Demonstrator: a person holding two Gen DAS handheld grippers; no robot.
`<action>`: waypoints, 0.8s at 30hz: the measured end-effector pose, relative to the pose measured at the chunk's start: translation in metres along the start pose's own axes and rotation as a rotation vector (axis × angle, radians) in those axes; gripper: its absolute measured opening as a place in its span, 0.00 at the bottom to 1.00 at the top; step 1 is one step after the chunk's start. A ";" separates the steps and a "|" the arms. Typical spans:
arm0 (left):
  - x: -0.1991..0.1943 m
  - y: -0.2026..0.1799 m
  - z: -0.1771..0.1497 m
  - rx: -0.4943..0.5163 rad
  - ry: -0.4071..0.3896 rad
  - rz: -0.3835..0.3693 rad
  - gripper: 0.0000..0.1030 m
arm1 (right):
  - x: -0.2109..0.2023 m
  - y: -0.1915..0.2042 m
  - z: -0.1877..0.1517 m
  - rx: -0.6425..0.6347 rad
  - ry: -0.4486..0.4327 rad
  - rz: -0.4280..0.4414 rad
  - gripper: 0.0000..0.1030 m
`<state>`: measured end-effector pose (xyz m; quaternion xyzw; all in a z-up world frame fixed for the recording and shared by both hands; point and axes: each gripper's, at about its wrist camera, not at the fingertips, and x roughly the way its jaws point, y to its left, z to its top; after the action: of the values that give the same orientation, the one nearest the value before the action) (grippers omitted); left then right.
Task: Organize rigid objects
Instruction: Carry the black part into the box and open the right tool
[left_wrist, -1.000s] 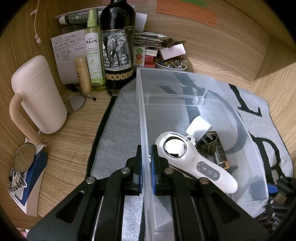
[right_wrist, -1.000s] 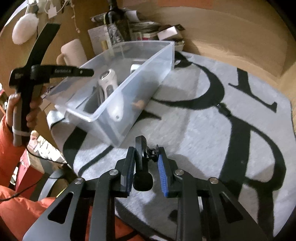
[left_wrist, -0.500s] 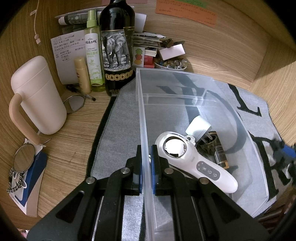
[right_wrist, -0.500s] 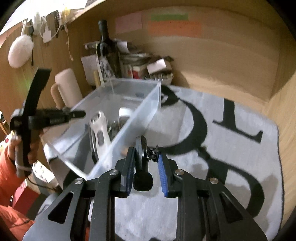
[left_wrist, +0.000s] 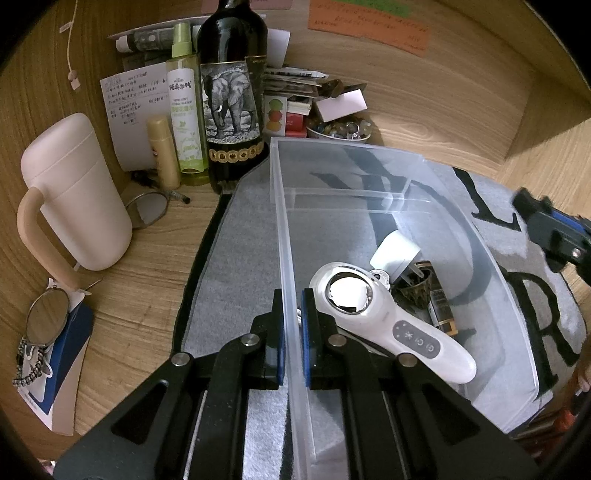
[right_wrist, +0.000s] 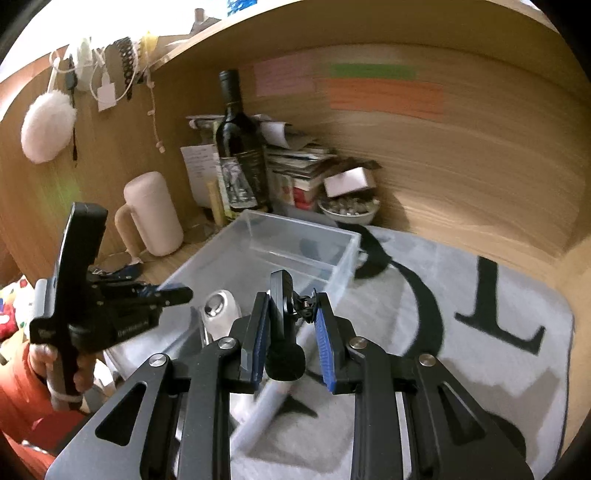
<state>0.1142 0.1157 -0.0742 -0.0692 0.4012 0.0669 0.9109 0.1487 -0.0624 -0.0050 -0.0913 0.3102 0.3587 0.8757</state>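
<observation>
Gripping the bin (left_wrist: 369, 192) wall with my left gripper (left_wrist: 291, 332), right gripper (right_wrist: 290, 332) clamps the small, stiff, light black mount (right_wrist: 282, 325) by its stem.

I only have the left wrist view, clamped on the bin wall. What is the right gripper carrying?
Observer: A small black clip-like gadget, pinched between the right gripper fingers.
Operator: Is it over the bin?
Observer: Hard to tell exactly; the clear bin shows its open top ahead and left of it.
Operator: What is holding my side?
Observer: A hand in an orange sleeve grips the left gripper by its handle.
</observation>
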 end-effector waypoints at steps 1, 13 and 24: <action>0.000 0.000 0.000 -0.001 -0.001 -0.002 0.05 | 0.002 0.001 0.001 -0.004 0.003 0.004 0.21; 0.001 -0.001 0.003 -0.002 0.011 0.001 0.05 | 0.062 0.020 0.005 -0.060 0.140 0.053 0.21; 0.001 0.001 0.001 -0.010 0.009 -0.001 0.05 | 0.082 0.024 -0.001 -0.084 0.206 0.052 0.22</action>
<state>0.1154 0.1166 -0.0739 -0.0742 0.4049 0.0681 0.9088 0.1772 0.0019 -0.0540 -0.1563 0.3857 0.3824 0.8250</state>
